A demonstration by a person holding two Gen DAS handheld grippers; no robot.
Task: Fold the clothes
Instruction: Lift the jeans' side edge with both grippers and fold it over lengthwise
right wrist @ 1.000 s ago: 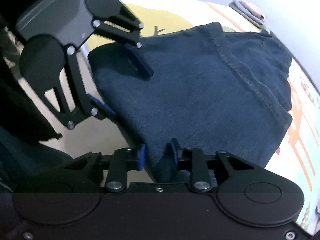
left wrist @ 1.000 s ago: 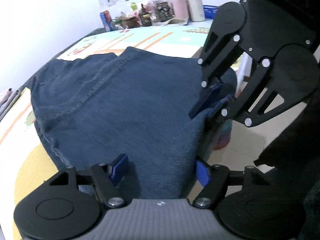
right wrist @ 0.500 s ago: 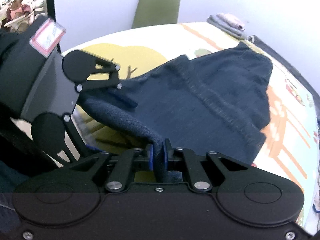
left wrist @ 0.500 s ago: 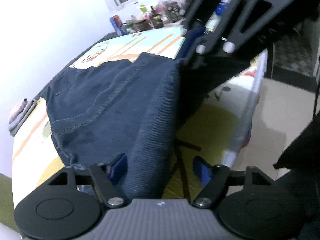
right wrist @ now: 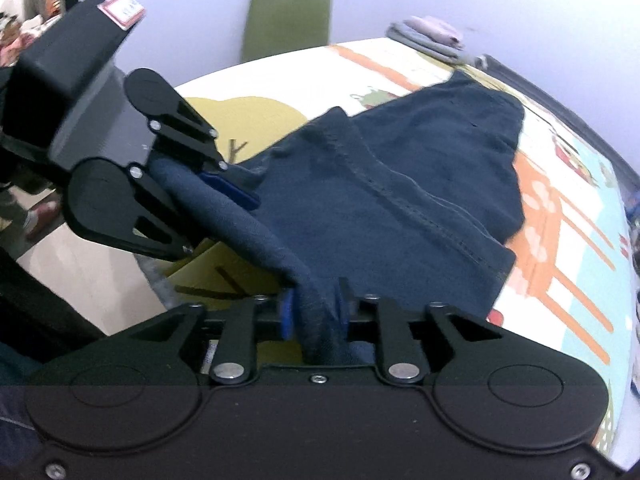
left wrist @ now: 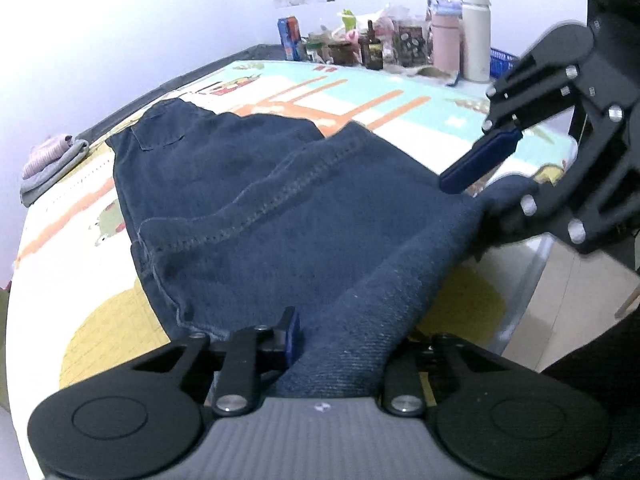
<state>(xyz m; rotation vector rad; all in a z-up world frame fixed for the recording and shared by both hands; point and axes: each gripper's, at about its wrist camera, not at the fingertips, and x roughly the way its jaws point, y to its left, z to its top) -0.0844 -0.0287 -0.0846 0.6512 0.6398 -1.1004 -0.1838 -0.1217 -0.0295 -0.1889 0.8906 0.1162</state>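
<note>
where the left wrist view looks down its own fingers, the left gripper (left wrist: 344, 344) has a thick fold of the dark denim garment (left wrist: 280, 208) between its jaws, which are closing; its blue pad on the l side sits just beside the cloth, the r pad is hidden under the fold, so firm contact cannot be told. garment lies spread over the patterned table cover (left wrist: 280, 92), near edge lifted off the surface twd both grippers. at upper r, the right gripper (left wrist: 486, 184) shows w/ one blue pad above the cloth corner; the other finger is hidden behind the fabric. far end of table: bottles and jars (left wrist: 384, 48); at l edge, a folded pile of cloth (left wrist: 52, 160).

right wrist view: right gripper (right wrist: 314, 314) has a narrow bunch of the denim garment (right wrist: 400, 192) between its two blue pads; jaws are opening, cloth hangs between them. at l, the left gripper (right wrist: 224, 188) w/ the garment's edge running into it, one blue pad lying on top of the fabric. rest of garment rests on the table cover (right wrist: 560, 240). beyond the table: a green chair (right wrist: 288, 12) & the folded pile (right wrist: 432, 36) at the far edge.
</note>
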